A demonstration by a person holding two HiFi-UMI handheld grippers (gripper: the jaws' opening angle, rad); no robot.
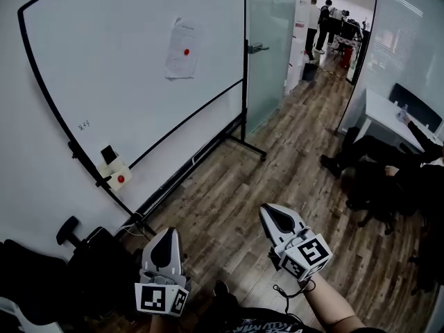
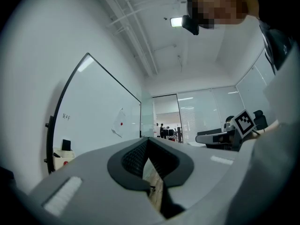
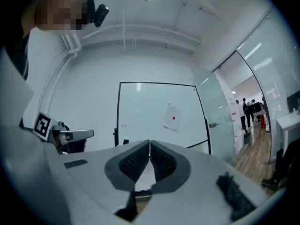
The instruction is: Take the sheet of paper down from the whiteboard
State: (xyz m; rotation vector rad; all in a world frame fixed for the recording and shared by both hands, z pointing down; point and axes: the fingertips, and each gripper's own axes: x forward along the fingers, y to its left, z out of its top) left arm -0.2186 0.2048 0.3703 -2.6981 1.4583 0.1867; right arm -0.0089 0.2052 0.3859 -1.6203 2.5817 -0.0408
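Observation:
A white sheet of paper (image 1: 182,49) hangs on the whiteboard (image 1: 111,68), pinned by a red round magnet (image 1: 186,51). The same sheet of paper (image 3: 172,117) shows small in the right gripper view, and the sheet of paper (image 2: 120,124) is seen edge-on in the left gripper view. My left gripper (image 1: 164,238) and right gripper (image 1: 271,213) are low in the head view, well short of the board, both shut and holding nothing. The tips of each pair of jaws meet.
The whiteboard stands on a black wheeled frame (image 1: 246,141); its tray holds a white box with a red magnet (image 1: 116,175). A glass partition with a door handle (image 1: 258,47) is right of it. A dark chair (image 1: 83,262) stands at the left, a desk (image 1: 392,120) and seated person at the right.

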